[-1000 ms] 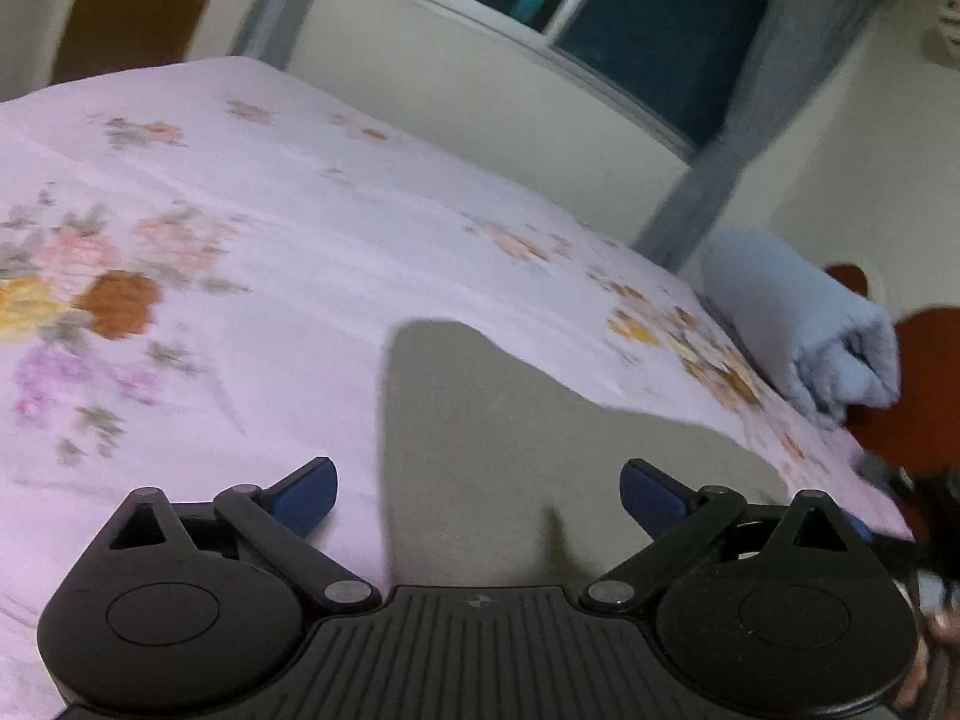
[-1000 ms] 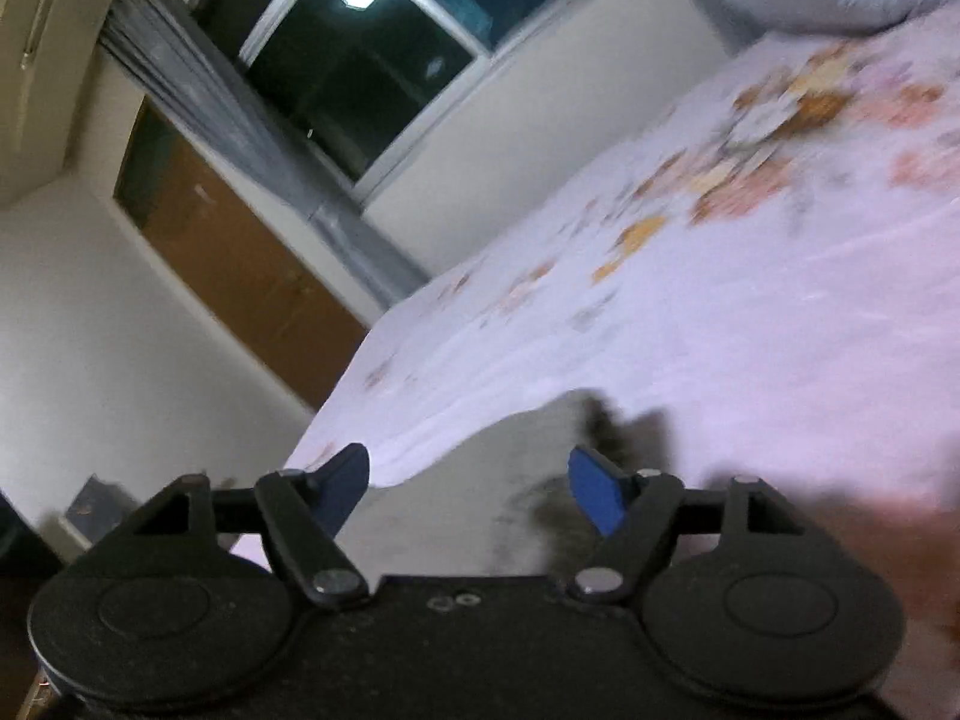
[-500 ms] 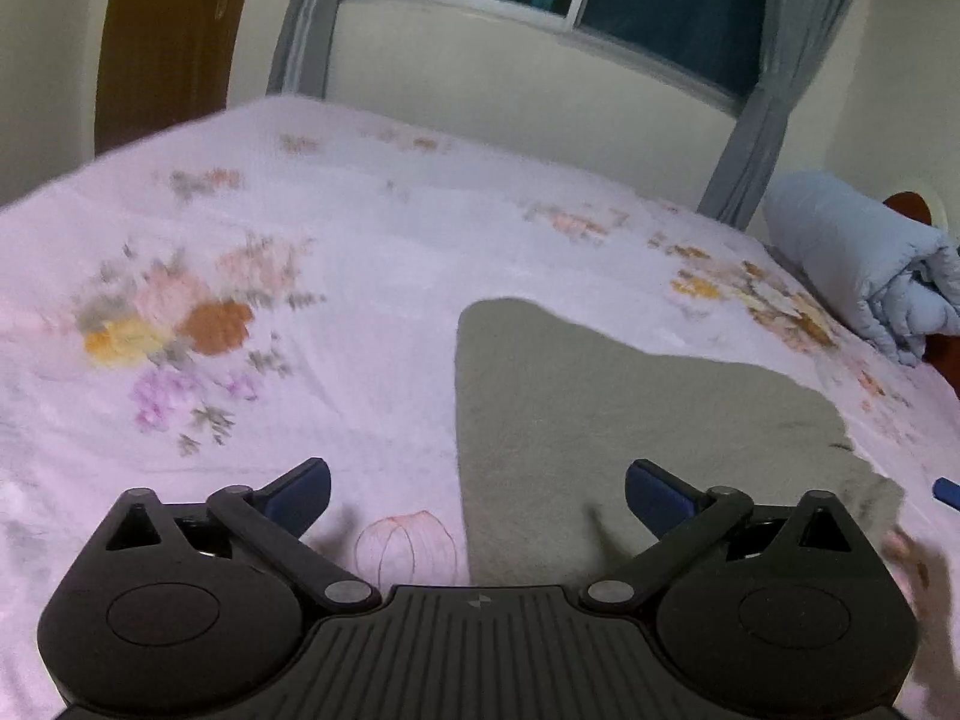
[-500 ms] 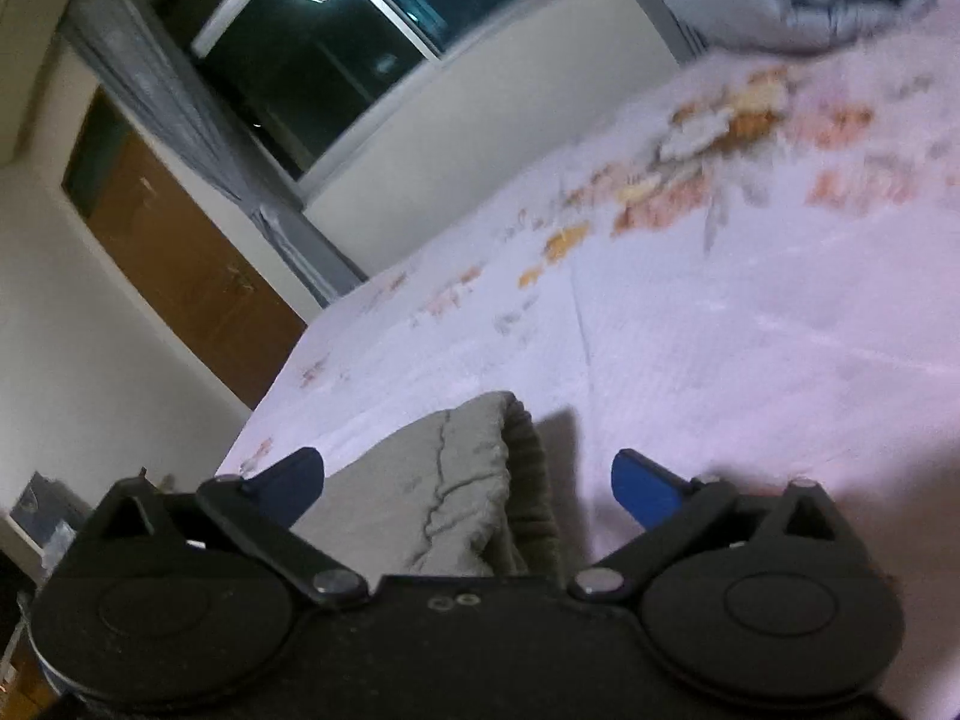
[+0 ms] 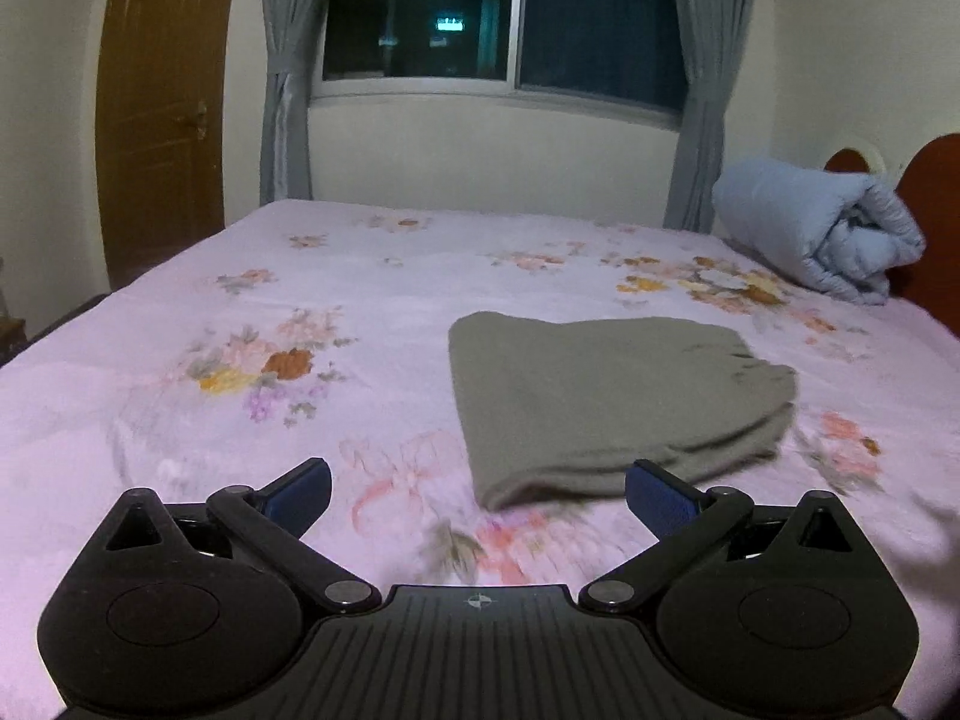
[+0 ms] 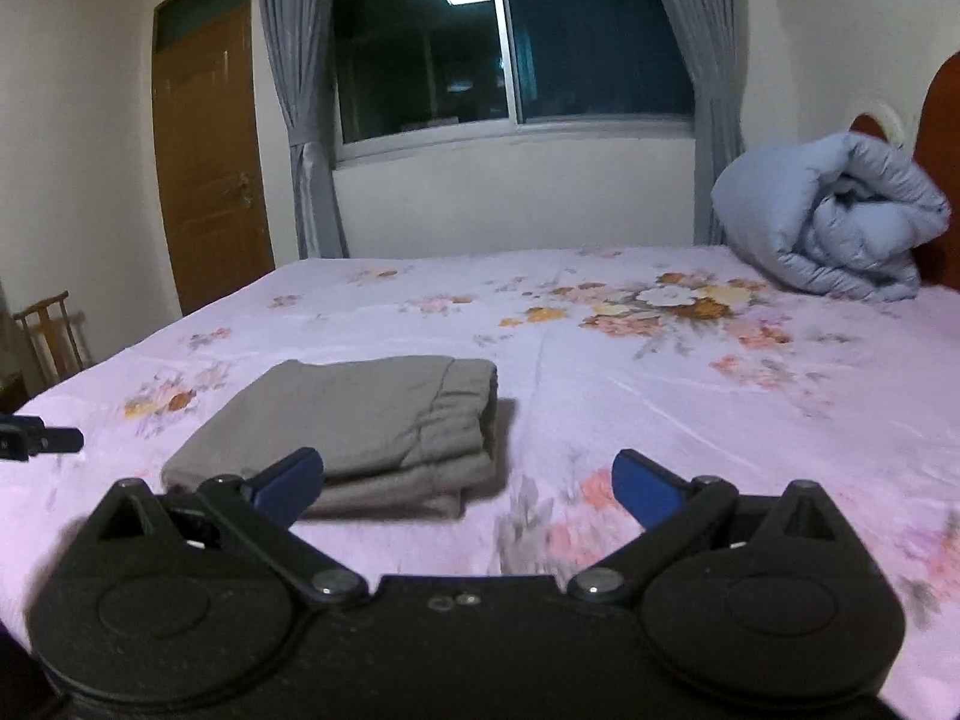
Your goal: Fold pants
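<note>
- Both claws have backed off the pants (image 5: 606, 396): a second ago your cameras sat right over the grey cloth, now both see it from the near edge of the bed (image 5: 180, 312) with the whole room level in view.
- Your right claw (image 6: 465, 483) has just been opening and now stands wide, nothing between its blue pads (image 6: 288, 480). The near-left pad only overlaps the pants in the picture; I judge it is not touching.
- Your left claw (image 5: 477, 492) is equally wide and empty, pads apart over bare sheet just short of the cloth's near edge.
- Pants lie flat on the floral sheet, near-centre of the bed, as a compact stack. The right view shows several layers and the gathered waistband on the right end; the left view shows a clean rounded fold on the near-left side.
- Why wide and withdrawn: reads as a release after the last fold, pulling clear so the pads don't drag the top layer.
- Stack looks squared and stable, so I'd call the fold done or nearly done.
- Rolled blue quilt (image 6: 834, 222) sits far right by the headboard, well apart, no interference.
- Tip of your left claw shows at the left edge of the right view, also clear of the cloth.
</note>
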